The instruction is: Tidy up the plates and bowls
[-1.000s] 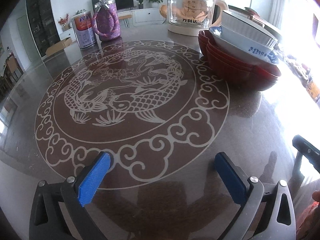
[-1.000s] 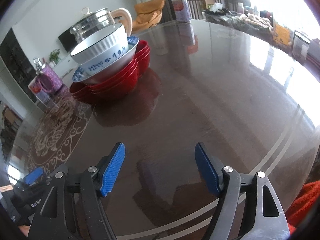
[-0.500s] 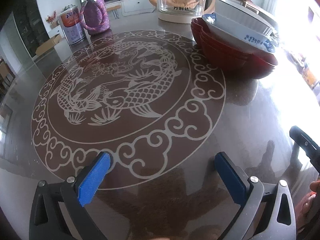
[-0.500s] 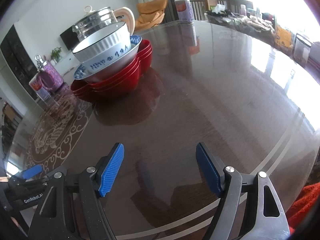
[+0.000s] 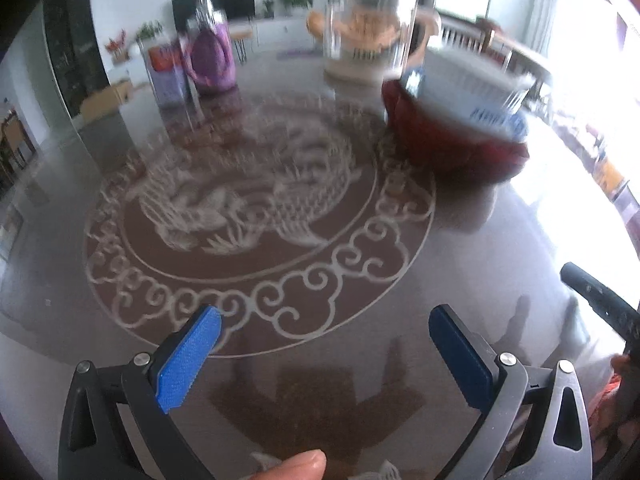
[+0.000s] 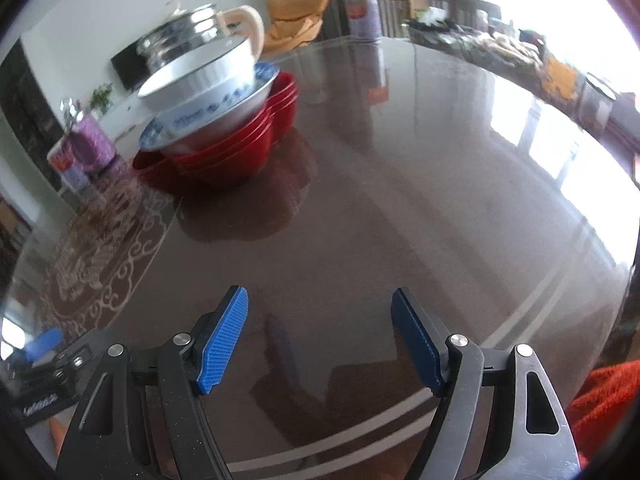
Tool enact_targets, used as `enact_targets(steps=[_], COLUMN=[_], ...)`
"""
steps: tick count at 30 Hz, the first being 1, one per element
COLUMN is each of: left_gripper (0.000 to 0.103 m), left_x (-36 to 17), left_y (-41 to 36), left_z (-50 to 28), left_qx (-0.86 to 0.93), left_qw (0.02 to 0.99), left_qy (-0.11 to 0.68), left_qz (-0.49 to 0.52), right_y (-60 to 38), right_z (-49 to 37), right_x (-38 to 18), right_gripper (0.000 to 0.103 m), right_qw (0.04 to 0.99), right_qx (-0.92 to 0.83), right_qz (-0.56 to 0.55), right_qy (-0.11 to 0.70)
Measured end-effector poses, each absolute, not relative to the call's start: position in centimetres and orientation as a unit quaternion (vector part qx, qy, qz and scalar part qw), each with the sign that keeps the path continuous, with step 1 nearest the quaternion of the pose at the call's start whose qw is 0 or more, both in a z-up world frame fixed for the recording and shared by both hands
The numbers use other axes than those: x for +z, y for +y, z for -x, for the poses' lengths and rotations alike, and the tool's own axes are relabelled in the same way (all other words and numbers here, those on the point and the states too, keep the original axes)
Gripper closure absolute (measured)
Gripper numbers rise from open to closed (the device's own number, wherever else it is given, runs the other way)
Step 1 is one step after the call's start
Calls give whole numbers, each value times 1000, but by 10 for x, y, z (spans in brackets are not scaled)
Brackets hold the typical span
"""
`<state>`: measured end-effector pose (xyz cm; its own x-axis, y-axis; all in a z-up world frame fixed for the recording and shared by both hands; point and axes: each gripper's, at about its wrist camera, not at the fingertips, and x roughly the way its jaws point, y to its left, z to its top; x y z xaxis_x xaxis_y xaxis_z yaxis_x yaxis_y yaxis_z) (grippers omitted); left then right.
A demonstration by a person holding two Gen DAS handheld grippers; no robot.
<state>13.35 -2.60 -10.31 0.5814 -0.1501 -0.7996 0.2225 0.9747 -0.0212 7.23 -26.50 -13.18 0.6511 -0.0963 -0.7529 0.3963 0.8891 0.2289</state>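
Note:
A stack stands on the dark round table: several red bowls (image 6: 240, 152) at the bottom, a blue-patterned white bowl (image 6: 208, 114) in them, and a ribbed white bowl (image 6: 200, 76) on top. In the left wrist view the stack (image 5: 452, 136) is at the upper right, blurred. My left gripper (image 5: 324, 344) is open and empty, low over the table's near part. My right gripper (image 6: 320, 336) is open and empty, well short of the stack. The left gripper also shows at the right wrist view's lower left (image 6: 44, 344).
A glass kettle (image 5: 368, 48) stands behind the stack. A purple bottle (image 5: 210, 58) and a can (image 5: 166, 76) stand at the far left of the table. Another can (image 6: 362, 18) and clutter (image 6: 520, 52) line the far right edge. A dragon pattern (image 5: 256, 208) marks the table's centre.
The left wrist view has tilted up and blurred, so the left gripper is moving. The right gripper has drifted slightly. Both stay open and the stack has not moved.

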Motion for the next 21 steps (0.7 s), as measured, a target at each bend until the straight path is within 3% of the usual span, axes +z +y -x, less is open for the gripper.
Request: enact_targets(steps=[10,21], left_gripper=[0,0], left_x=[-44,-24], left_y=[-47,-42], left_z=[-103,-91], left_qx=[-123,-124], left_qw=[921,920], left_qy=[363,370], left_qz=[-66,-27], right_y=[-259,-246], right_z=[-45,-41], right_x=[-47,-35], right_gripper=[25,25], right_qw=[923,930], right_qx=[-180,-144], right_qz=[-89,-80], right_qy=[327,328])
